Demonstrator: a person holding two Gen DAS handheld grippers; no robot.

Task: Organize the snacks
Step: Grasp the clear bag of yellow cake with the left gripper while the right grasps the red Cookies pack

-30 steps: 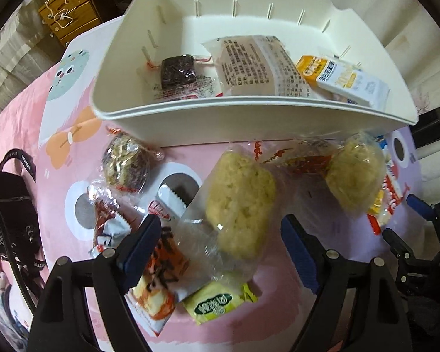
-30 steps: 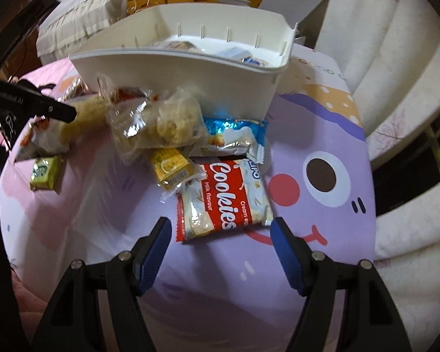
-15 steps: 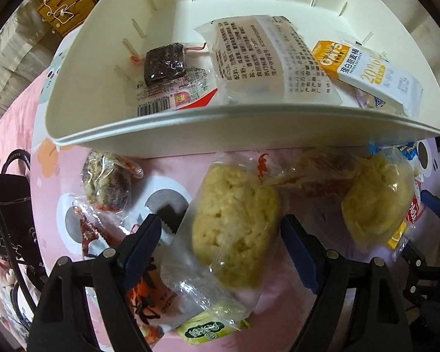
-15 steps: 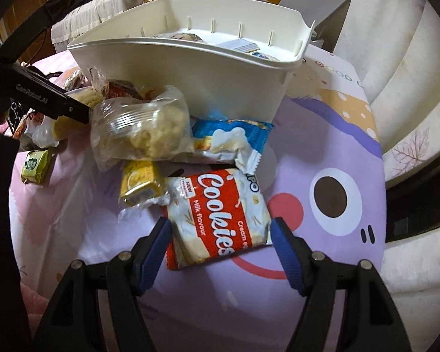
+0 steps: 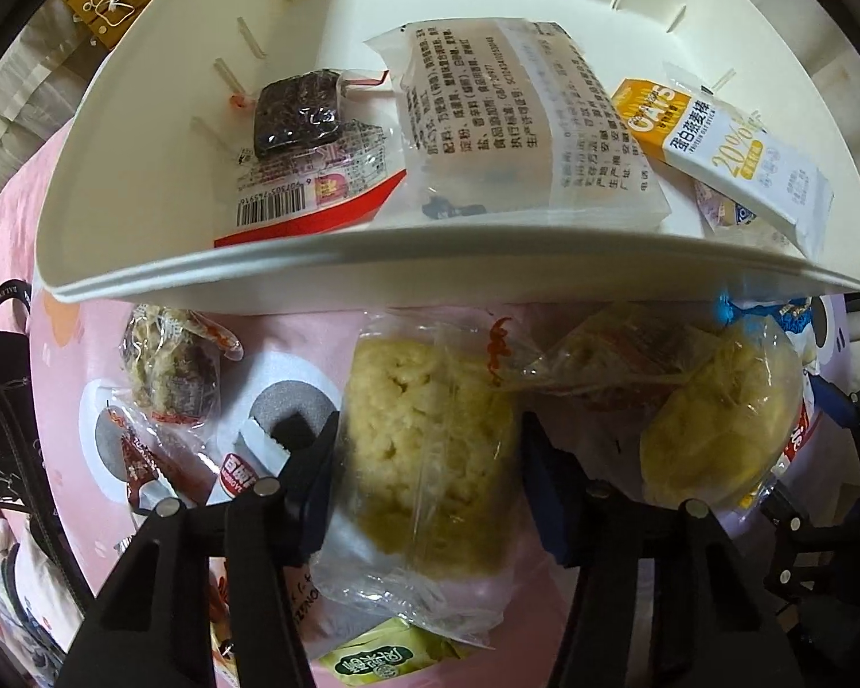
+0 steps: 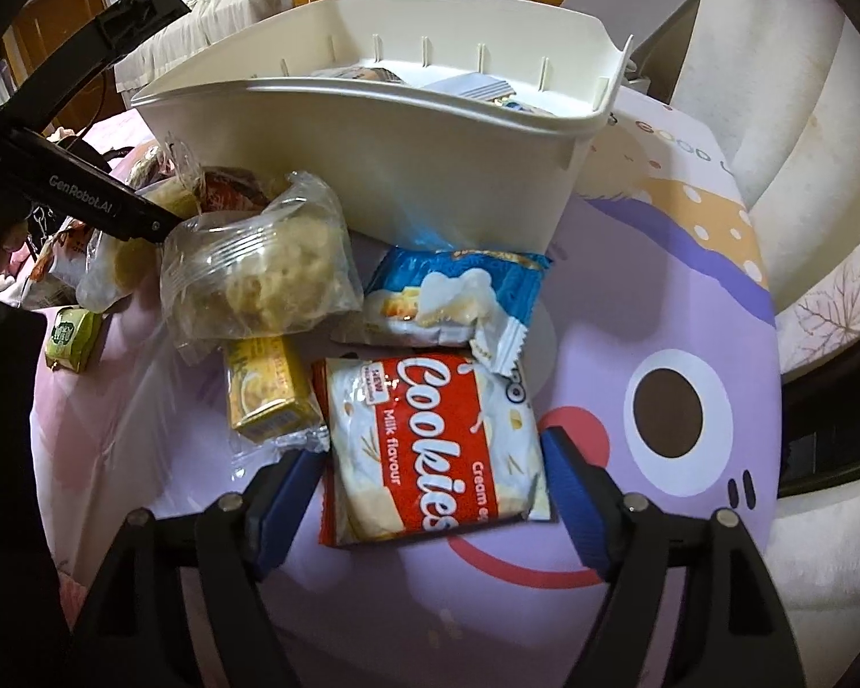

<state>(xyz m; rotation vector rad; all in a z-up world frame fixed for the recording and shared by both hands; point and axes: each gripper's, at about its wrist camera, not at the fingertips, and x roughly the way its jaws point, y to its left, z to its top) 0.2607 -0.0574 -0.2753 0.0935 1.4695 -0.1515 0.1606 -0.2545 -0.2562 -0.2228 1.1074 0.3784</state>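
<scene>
- Your left gripper is spread around the rice cake, whose long axis runs along the fingers toward the bin.
- Your right gripper is spread, straddling the cookies pack.

Bin: plain white.
Rice cake: pale yellow, clear wrapper.
Oat bar: white and orange.
Cookie packet: red and white, white lettering.
Wafer packet: blue and white.
Tablecloth: lilac and pink cartoon print.
Fingers: blue pads, black arms.
</scene>
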